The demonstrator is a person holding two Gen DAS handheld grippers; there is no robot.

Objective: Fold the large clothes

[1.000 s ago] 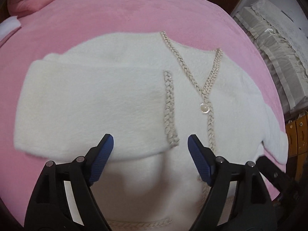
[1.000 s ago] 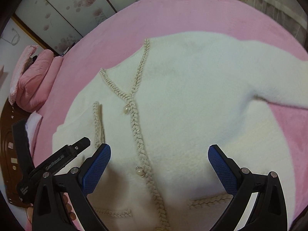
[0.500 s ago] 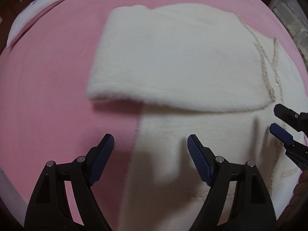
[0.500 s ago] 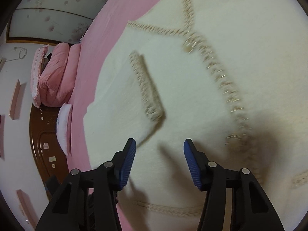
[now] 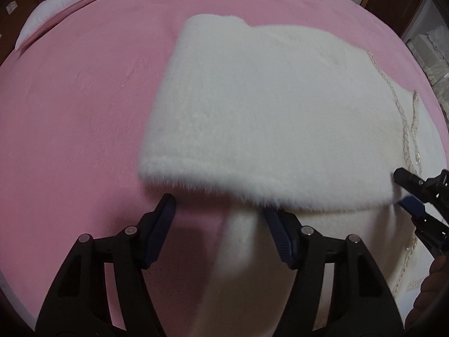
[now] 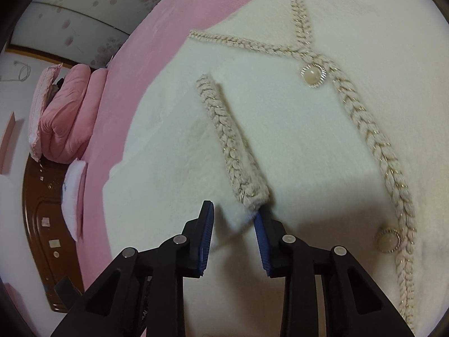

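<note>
Cream-white fluffy cardigan [image 5: 275, 118], trimmed with beige braided cord [image 6: 373, 140] and pearl-like round buttons [image 6: 313, 74], lies flat on a pink plush bedspread [image 5: 78, 106]. One sleeve is folded across the body, forming a thick band whose fuzzy lower edge runs just ahead of the left gripper [image 5: 219, 216]. Braided cuff [image 6: 233, 148] of that sleeve ends directly ahead of the right gripper [image 6: 234, 219], near the buttoned front placket.

Left gripper: black frame, dark blue ribbed pads, jaws spread wide. Its left fingertip [image 5: 165, 210] sits over bare bedspread; its right fingertip is partly tucked beneath the folded sleeve's edge, over the cardigan body. No cloth is pinched between the jaws.

Right gripper: jaws partly closed, with a clear gap between the blue pads [image 6: 207, 233]. A corner of the sleeve, just below the cuff, lies in that gap; whether the pads already touch it cannot be told with certainty, though they appear not yet pressed together. In the left wrist view this gripper [image 5: 404, 193] enters from the right edge, at the sleeve's far end.

Surroundings: a small white pillow [image 5: 61, 8] lies beyond the left gripper, to its upper left. A folded pink quilt [image 6: 67, 112] and a dark wooden headboard [image 6: 42, 224] lie left of the right gripper. Wardrobe panels with a pale floral print [image 6: 92, 5] stand beyond the bed.
</note>
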